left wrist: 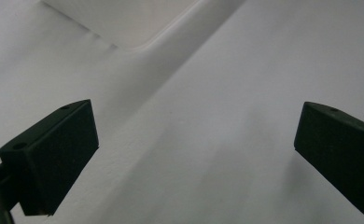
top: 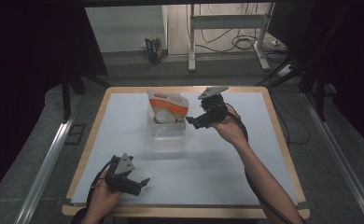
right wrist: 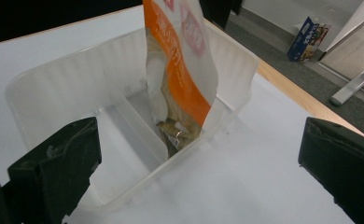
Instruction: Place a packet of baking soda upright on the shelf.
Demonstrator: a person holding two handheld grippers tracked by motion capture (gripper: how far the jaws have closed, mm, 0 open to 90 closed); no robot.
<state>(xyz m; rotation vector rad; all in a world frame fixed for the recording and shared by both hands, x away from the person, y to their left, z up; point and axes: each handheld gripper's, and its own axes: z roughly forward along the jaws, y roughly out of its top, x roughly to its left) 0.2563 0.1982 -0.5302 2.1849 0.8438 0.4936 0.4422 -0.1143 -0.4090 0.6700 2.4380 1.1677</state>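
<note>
With the pouch point(right wrist: 182, 70) standing in the bin point(right wrist: 45, 88), my right gripper point(top: 195, 122) sits released at its 3 o'clock, left gripper point(top: 140, 184) idle and released too; next I'd back away.

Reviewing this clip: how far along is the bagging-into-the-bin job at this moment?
Looks done: the orange snack pouch stands upright in the far compartment of the clear bin. In hand: nothing; the right tongs are open beside the bin, and the left tongs are open over bare table. The near compartment looks empty; nothing else waits on the table.
</note>
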